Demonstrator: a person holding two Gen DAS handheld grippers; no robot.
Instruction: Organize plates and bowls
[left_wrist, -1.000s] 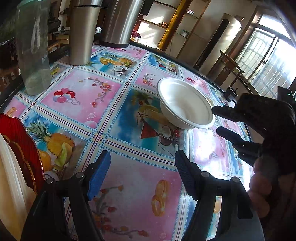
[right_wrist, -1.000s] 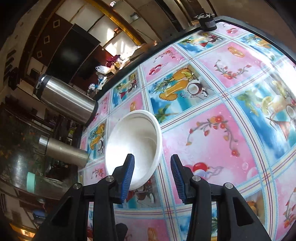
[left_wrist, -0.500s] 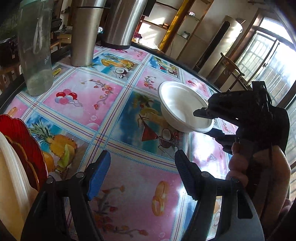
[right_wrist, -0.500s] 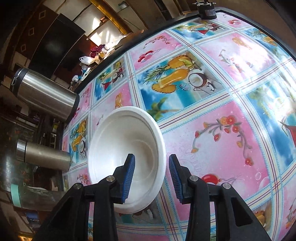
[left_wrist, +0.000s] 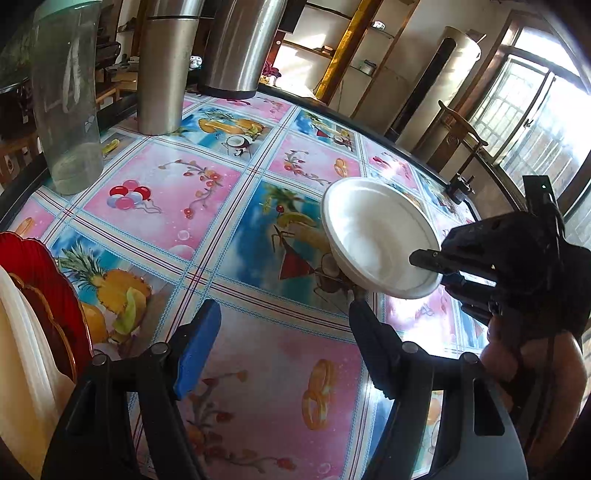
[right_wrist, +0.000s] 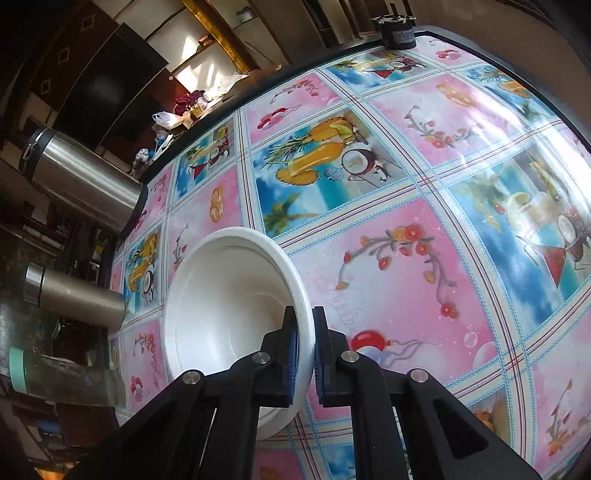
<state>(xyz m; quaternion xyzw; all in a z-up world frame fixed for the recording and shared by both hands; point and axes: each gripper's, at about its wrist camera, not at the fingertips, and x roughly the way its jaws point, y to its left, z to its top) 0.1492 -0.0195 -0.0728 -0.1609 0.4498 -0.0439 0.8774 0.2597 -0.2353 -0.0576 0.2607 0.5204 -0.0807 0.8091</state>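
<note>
A white foam bowl (left_wrist: 373, 240) tilts above the patterned tablecloth, right of centre in the left wrist view. My right gripper (right_wrist: 304, 354) is shut on the near rim of this bowl (right_wrist: 229, 306), one pad inside and one outside. The same gripper (left_wrist: 436, 269) shows in the left wrist view, held by a hand (left_wrist: 535, 369). My left gripper (left_wrist: 284, 343) stands open low over the table with nothing between its fingers. At the far left a red scalloped plate (left_wrist: 44, 295) and a cream plate (left_wrist: 18, 362) stand on edge.
Two steel flasks (left_wrist: 166, 62) and a clear tumbler with a mint lid (left_wrist: 66, 103) stand at the table's back left. A small black device (right_wrist: 397, 31) sits at the far table edge. A wooden chair (left_wrist: 461, 136) stands beyond the table.
My right gripper has shut on the bowl's rim, and the bowl has tipped up off the tablecloth. The left gripper has stayed open and nearly still.
</note>
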